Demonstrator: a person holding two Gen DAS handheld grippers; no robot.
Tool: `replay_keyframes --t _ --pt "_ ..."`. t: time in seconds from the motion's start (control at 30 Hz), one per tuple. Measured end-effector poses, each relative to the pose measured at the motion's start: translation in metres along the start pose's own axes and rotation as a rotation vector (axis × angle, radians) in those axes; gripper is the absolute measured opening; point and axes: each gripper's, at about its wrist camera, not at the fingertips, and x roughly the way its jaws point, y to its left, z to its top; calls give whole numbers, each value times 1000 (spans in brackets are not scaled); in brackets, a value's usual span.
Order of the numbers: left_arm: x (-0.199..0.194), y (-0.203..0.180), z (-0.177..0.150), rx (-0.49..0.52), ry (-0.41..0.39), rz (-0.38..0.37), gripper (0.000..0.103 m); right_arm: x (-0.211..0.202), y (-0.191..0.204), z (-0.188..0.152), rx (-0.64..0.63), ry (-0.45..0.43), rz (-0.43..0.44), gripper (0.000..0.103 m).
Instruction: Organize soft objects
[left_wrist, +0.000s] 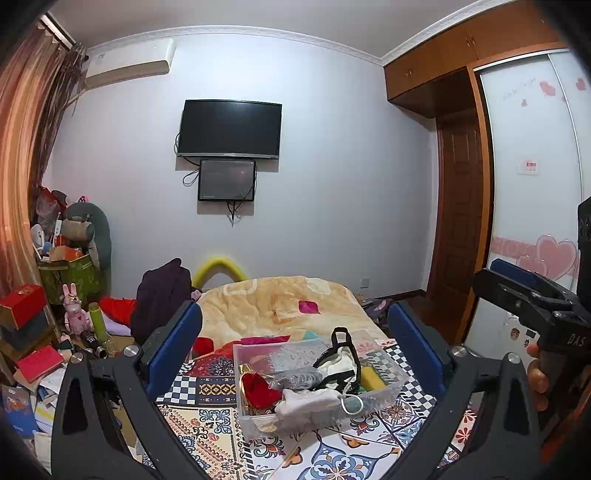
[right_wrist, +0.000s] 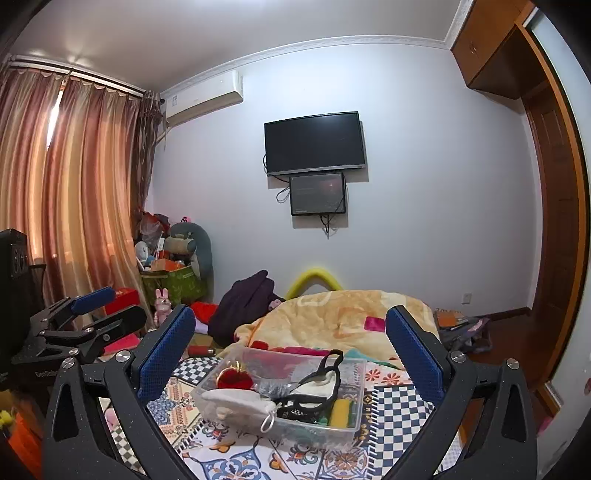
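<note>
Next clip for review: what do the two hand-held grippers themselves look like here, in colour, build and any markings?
The left hand-held gripper and right hand-held gripper match: matte black speckled frames with triangular cut-outs and silver round bolts, each carrying two flat fingers faced with textured blue pads. The right one's body, seen from the left wrist view, bears pale lettering reading "DAS". The left one's side has pale lettering too small to read. No cables show.

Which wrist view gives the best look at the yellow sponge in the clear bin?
The right wrist view: the yellow sponge lies against the near wall of the clear bin, barely covered. In the left wrist view the sponge sits at the far side, partly hidden behind the black-and-white cloth.
</note>
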Motion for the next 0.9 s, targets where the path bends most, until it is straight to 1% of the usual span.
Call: replay_keyframes --t 0.9 --pt "0 -1 -5 -2 21 -4 103 0 -10 -4 29 25 2 103"
